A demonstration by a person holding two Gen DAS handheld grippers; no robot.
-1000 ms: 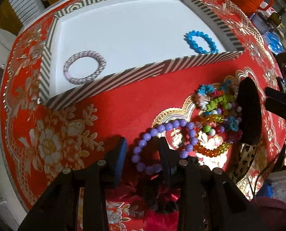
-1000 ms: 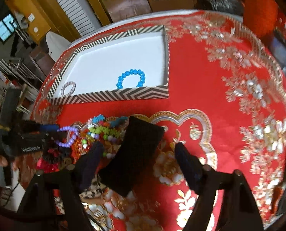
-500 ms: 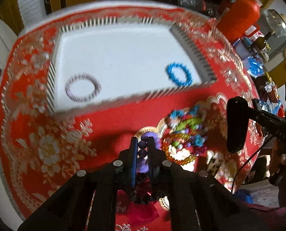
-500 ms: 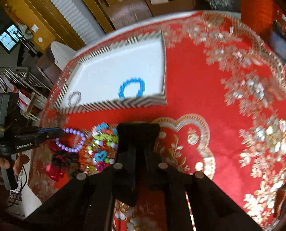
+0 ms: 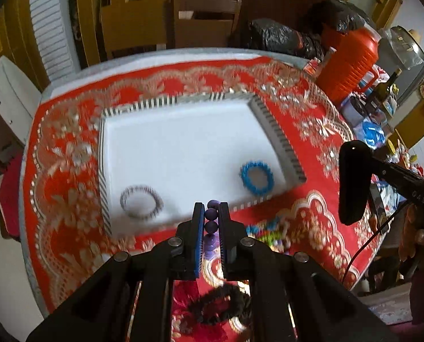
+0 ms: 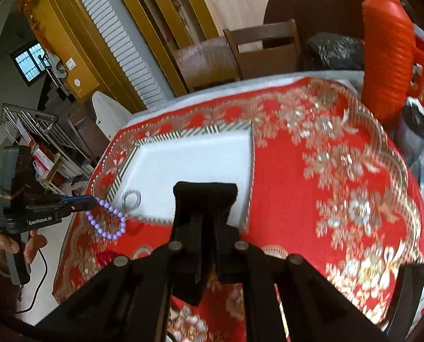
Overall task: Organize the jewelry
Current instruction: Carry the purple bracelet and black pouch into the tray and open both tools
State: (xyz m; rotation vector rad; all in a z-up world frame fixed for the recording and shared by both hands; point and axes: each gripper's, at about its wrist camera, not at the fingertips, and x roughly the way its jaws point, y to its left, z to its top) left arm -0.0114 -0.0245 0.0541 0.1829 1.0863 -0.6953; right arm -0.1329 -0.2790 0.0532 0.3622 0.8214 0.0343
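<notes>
My left gripper [image 5: 211,213] is shut on a purple bead bracelet [image 5: 211,226], lifted above the red tablecloth near the front wall of the white tray [image 5: 183,148]. From the right wrist view the bracelet [image 6: 107,219] hangs from the left gripper [image 6: 93,199]. The tray holds a silver bracelet [image 5: 141,201] at front left and a blue bead bracelet [image 5: 256,177] at front right. My right gripper [image 6: 205,196] is shut on a black flat pad [image 6: 204,192], held above the table; it shows in the left view [image 5: 353,182].
A pile of mixed colourful bead bracelets [image 5: 269,235] lies on the cloth in front of the tray. A black scrunchie [image 5: 217,303] lies under my left gripper. Wooden chairs [image 5: 203,22] and an orange container [image 5: 346,65] stand beyond the round table.
Both grippers have risen and tilted up, so the table looks farther away. The left one stays shut on the purple bracelet, now hanging clear of the cloth. The right one stays shut on the black pad.
</notes>
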